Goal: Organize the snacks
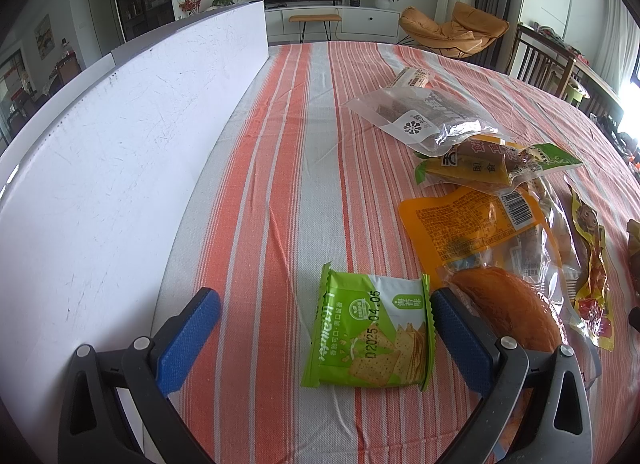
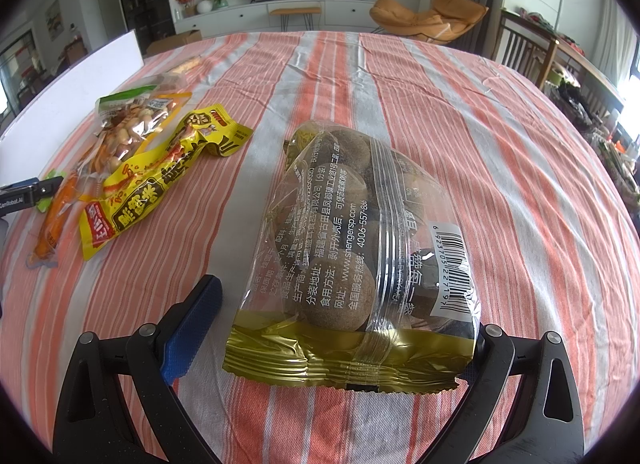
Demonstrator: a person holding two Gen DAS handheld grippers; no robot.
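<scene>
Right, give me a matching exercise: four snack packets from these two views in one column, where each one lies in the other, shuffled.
Things:
1. green cracker packet
2. clear gold-edged bag of round brown longans
3. long yellow printed snack packet
4. clear bag with a white flower label

Places:
A. between the open right gripper fingers
B. far end of the snack pile, left wrist view
C. between the open left gripper fingers
D. left of the longan bag on the striped cloth

Pairs: 1-C, 2-A, 3-D, 4-B
</scene>
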